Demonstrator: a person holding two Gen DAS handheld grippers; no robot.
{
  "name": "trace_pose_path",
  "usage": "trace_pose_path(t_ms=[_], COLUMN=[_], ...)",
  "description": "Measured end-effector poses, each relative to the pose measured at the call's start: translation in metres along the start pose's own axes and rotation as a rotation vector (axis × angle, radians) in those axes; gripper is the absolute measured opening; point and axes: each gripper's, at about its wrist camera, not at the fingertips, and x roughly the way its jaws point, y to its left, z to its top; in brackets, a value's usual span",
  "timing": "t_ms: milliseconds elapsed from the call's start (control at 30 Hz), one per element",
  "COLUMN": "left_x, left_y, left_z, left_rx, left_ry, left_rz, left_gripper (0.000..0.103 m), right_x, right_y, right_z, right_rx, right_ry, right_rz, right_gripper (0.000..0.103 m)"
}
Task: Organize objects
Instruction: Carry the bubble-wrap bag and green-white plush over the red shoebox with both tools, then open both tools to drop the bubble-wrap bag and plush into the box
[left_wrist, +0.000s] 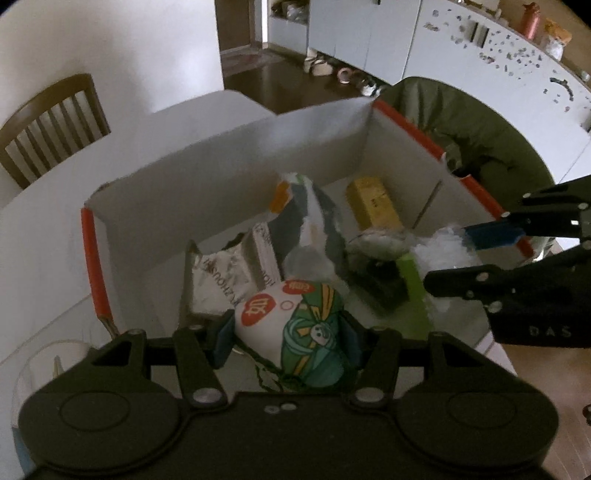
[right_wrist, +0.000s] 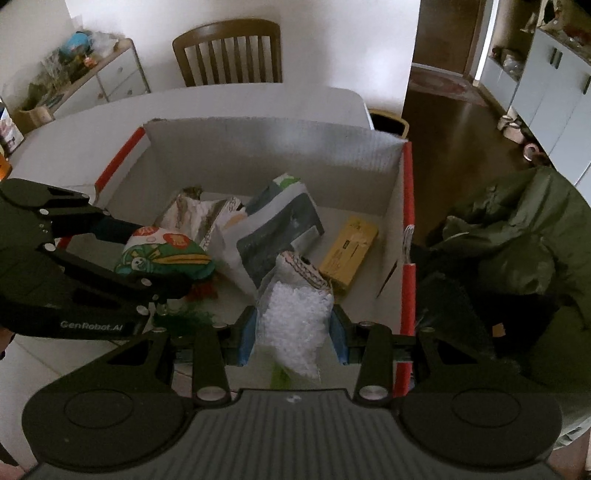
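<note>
A white cardboard box (left_wrist: 229, 158) (right_wrist: 266, 147) with red-taped edges stands on the white table. My left gripper (left_wrist: 291, 332) (right_wrist: 155, 254) is shut on a green-and-white snack packet (left_wrist: 295, 328) (right_wrist: 162, 254), held over the box's near left. My right gripper (right_wrist: 291, 332) (left_wrist: 476, 254) is shut on a clear bag of white pellets (right_wrist: 295, 321) (left_wrist: 439, 247), over the near right. Inside lie a grey-white pouch (right_wrist: 277, 229) (left_wrist: 310, 218), a silver foil pouch (left_wrist: 229, 277) (right_wrist: 188, 214) and a yellow carton (right_wrist: 349, 251) (left_wrist: 373, 203).
A wooden chair (right_wrist: 229, 55) (left_wrist: 48, 122) stands at the table's far side. A dark green jacket (right_wrist: 517, 240) (left_wrist: 461, 122) lies heaped right of the box. A clear cup (left_wrist: 48, 365) stands on the table at the near left. Cabinets (right_wrist: 546, 103) line the dark floor beyond.
</note>
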Motion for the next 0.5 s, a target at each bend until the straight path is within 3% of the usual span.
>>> trace_pose_path(t_ms=[500], left_x=[0.025], left_y=[0.007], left_z=[-0.005], left_rx=[-0.037], left_ry=[0.082], left_rz=[-0.019], left_gripper=[0.057], right_x=[0.022], right_y=[0.003], right_z=[-0.004], right_rx=[0.0], right_ry=[0.03], right_rz=[0.025], right_gripper=[0.041])
